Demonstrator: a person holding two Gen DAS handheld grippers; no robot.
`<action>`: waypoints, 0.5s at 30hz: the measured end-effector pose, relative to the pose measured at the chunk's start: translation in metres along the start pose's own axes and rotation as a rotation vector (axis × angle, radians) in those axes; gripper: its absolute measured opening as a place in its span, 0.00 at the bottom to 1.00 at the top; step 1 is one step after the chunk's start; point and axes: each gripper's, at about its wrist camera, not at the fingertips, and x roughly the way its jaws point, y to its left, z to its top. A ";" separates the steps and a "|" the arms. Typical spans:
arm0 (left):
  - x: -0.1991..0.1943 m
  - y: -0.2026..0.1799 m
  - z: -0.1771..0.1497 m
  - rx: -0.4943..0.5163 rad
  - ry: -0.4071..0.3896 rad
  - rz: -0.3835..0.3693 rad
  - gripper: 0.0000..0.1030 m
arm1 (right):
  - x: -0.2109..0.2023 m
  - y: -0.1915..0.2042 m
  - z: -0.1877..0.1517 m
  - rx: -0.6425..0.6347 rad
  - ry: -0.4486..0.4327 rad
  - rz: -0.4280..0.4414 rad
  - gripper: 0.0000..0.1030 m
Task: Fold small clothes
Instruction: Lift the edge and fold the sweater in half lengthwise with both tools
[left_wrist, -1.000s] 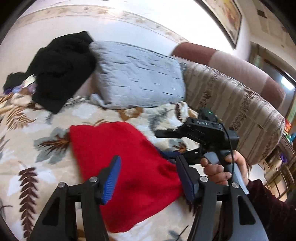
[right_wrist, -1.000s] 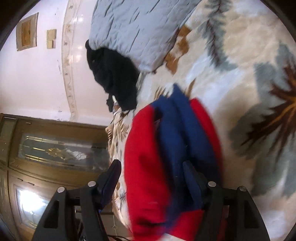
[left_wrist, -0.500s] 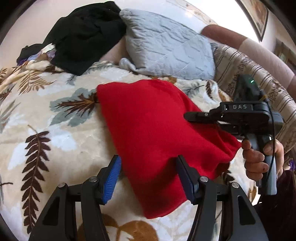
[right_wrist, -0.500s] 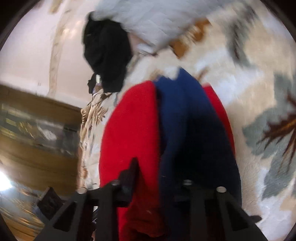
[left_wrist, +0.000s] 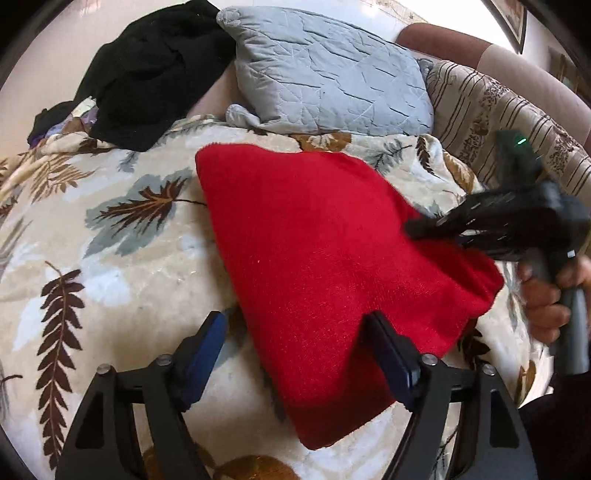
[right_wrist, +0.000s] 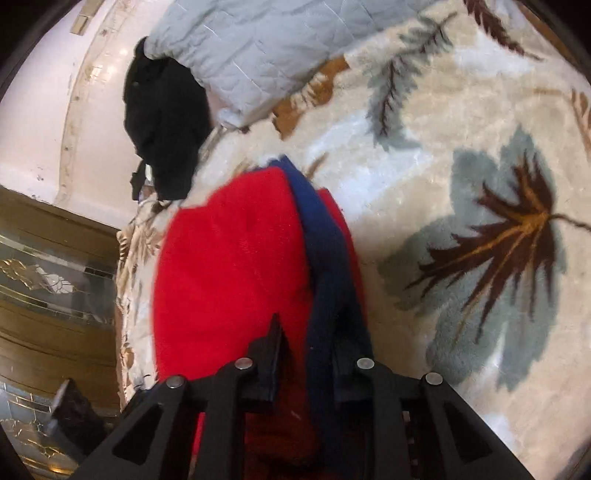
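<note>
Jaws of the left gripper (left_wrist: 295, 354) stand wide apart, their blue-padded fingers (left_wrist: 201, 352) hovering over the near edge of the folded red fleece garment (left_wrist: 332, 266) with nothing between them. Jaws of the right gripper (right_wrist: 306, 354) are drawn close together and clamp the garment's edge, where a dark navy blue band of fabric (right_wrist: 325, 258) runs straight ahead between the black fingers (right_wrist: 271, 350), red fleece bunched on either side of it.

Seen from the left wrist, the red garment lies ahead of the jaws as a thick, fuzzy, roughly wedge-shaped fold, its narrow corner reaching back between the two fingers. It rests on a plush cream blanket printed with brown and grey-blue leaves (left_wrist: 110, 221), which covers the bed. At the garment's far right corner the black body of the right gripper (left_wrist: 517, 221) meets the cloth, blurred, with a small green light on top; the person's right hand (left_wrist: 546, 299) grips its grey handle. No writing on it can be read.

Beyond the garment, well ahead of the left jaws, a pale grey quilted pillow (left_wrist: 325, 70) with stitched diamond seams leans on a brown striped cushion (left_wrist: 498, 110). Ahead and to the left of the jaws is a heap of crumpled black clothing (left_wrist: 147, 70).
</note>
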 end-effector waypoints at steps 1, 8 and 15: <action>-0.001 0.000 0.000 0.000 -0.002 0.007 0.78 | -0.012 0.004 0.001 -0.010 -0.042 -0.016 0.26; -0.001 -0.001 0.000 -0.001 -0.002 0.041 0.82 | -0.025 0.040 0.016 -0.100 -0.197 0.040 0.27; -0.005 -0.019 0.000 0.118 -0.041 0.127 0.82 | 0.044 0.029 0.033 -0.055 -0.037 -0.051 0.26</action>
